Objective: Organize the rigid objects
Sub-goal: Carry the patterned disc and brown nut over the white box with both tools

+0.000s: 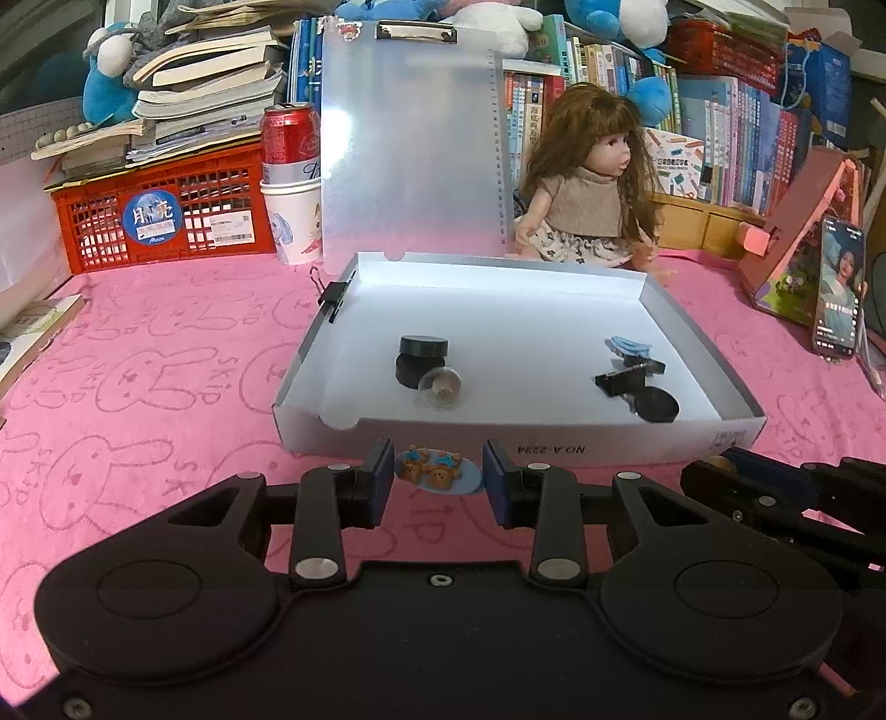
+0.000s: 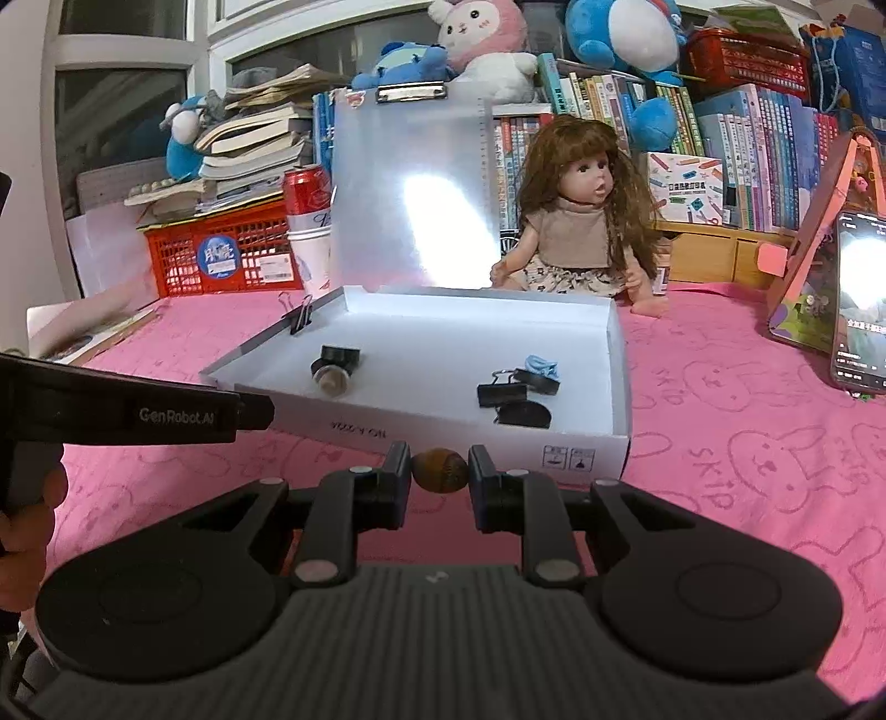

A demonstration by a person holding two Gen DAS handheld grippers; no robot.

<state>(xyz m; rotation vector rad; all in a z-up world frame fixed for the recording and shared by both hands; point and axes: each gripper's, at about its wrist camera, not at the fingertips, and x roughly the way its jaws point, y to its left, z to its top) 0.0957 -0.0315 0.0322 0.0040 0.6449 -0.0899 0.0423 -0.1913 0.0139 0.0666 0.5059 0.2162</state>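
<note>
Pinching a bear-decorated blue disc (image 1: 438, 472), left gripper (image 1: 438, 476), right gripper (image 2: 440, 471) apparently clamping a brown ball (image 2: 440, 471) (blurred)

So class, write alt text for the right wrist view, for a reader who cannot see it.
The right gripper holds a brown oval piece between its jaws, just in front of a shallow white box on a pink rabbit-print cloth. Small black clips and discs lie inside the box; a doll sits behind it.

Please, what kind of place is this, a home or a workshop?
Most likely a home, perhaps a child's room or study corner: a doll sits before crowded rows of books, with plush toys on top.
</note>
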